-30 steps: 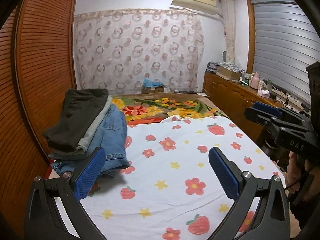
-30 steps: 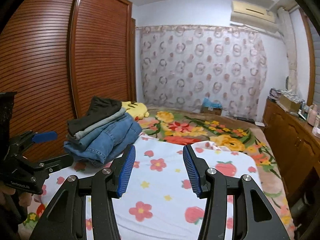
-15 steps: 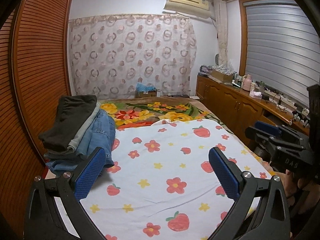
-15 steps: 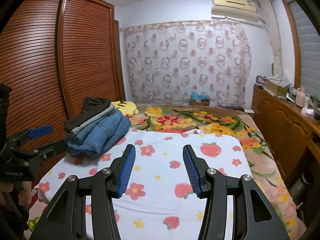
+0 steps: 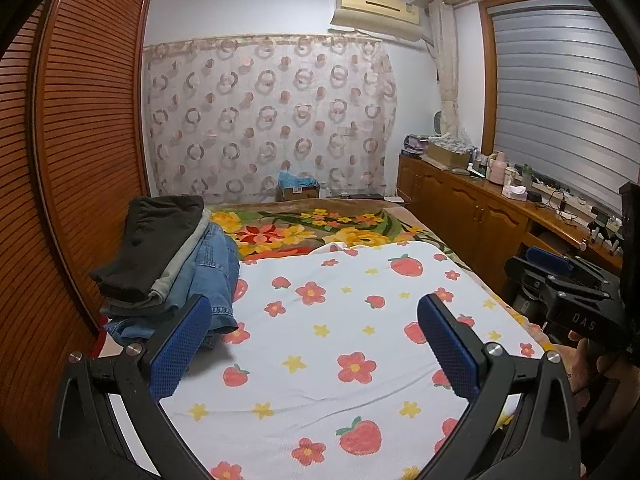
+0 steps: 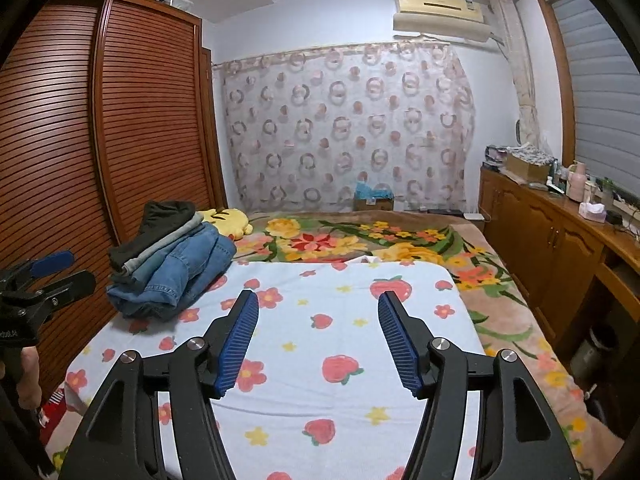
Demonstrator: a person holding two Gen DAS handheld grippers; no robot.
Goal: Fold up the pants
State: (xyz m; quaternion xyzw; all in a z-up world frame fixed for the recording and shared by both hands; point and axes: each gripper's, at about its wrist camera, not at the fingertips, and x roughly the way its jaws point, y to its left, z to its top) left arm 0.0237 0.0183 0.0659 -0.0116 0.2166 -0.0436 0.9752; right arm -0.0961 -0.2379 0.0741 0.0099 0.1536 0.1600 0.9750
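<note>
A stack of folded pants lies at the bed's left edge: dark ones on top, a grey pair under them, blue jeans at the bottom. My left gripper is open above the white strawberry-and-flower sheet, its left finger close in front of the jeans. My right gripper hangs over the same sheet, its jaws opening with nothing between them. Each gripper shows at the edge of the other's view, the right gripper and the left gripper, held in a hand.
A slatted wooden wardrobe runs along the bed's left side. A floral blanket and a yellow plush toy lie further back. A low cabinet with clutter lines the right wall. A cardboard box stands by the curtain.
Both views drew back a little from the bed, and the pants stack looks smaller. The right gripper's jaws have spread wider. The left gripper's jaws stayed as wide as before.
</note>
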